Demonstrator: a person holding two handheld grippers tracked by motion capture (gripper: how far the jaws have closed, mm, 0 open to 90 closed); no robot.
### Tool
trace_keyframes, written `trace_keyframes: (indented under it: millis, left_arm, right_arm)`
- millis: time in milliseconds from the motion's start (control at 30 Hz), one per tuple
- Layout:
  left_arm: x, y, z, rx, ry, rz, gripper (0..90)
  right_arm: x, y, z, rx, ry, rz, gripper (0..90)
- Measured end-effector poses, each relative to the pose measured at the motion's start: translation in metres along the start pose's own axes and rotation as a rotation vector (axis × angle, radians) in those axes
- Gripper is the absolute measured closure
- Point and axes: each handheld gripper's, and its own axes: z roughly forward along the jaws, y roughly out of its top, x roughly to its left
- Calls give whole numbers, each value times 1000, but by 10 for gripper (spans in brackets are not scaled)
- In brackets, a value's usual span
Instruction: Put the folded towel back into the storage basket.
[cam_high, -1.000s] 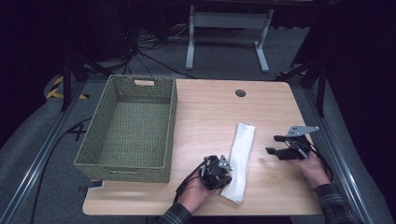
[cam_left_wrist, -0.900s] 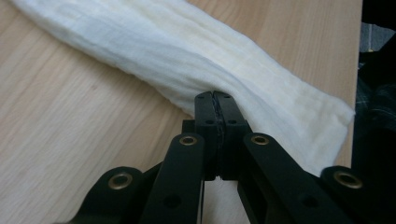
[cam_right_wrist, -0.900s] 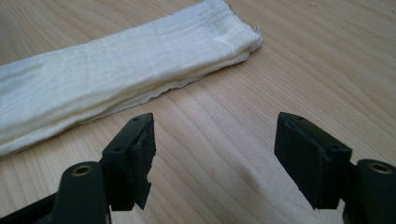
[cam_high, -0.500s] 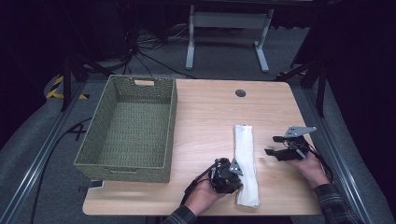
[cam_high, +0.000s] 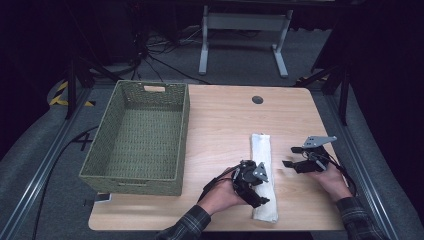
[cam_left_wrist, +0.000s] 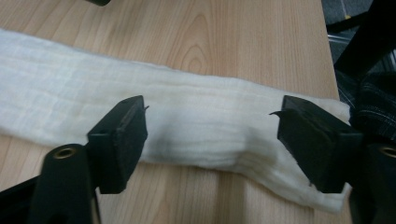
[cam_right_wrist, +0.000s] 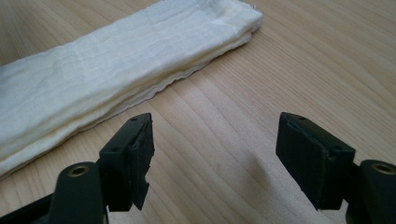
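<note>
Moved: left gripper (cam_high: 256, 187) – jaws just opened, off folded cloth (cam_high: 263, 170), cloth beneath them | right gripper (cam_high: 295, 156) – spread, over bare table (cam_high: 220, 125)

The basket (cam_high: 137, 137) is sitting on the left half of the table (cam_high: 225, 115). The folded cloth (cam_high: 262, 150) is lying right of it, running near to far, with the left gripper (cam_high: 257, 197) over its near end and the right gripper (cam_high: 292, 156) hovering just right of it.

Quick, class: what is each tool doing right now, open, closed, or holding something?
Left tool: open, its jaws have just been opening, standing above the folded white cloth, holding nothing.
Right tool: open over bare table, holding nothing.
</note>
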Motion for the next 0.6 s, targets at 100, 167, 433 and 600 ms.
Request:
trace_keyframes:
  millis: [100,167,433,600]
  left_arm:
    - [4,1,7,1,1,18,172]
    - [4,1,12,5,-8,24,147]
    - [7,-2,30,41,-20,15,137]
    - [6,-3,29,44,10,32,177]
  right_arm:
    - [0,0,1,8,1,-2,285]
    - [0,0,1,5,2,2,285]
    - [0,-1,1,9,6,-2,285]
    - [0,0,0,5,6,1,285]
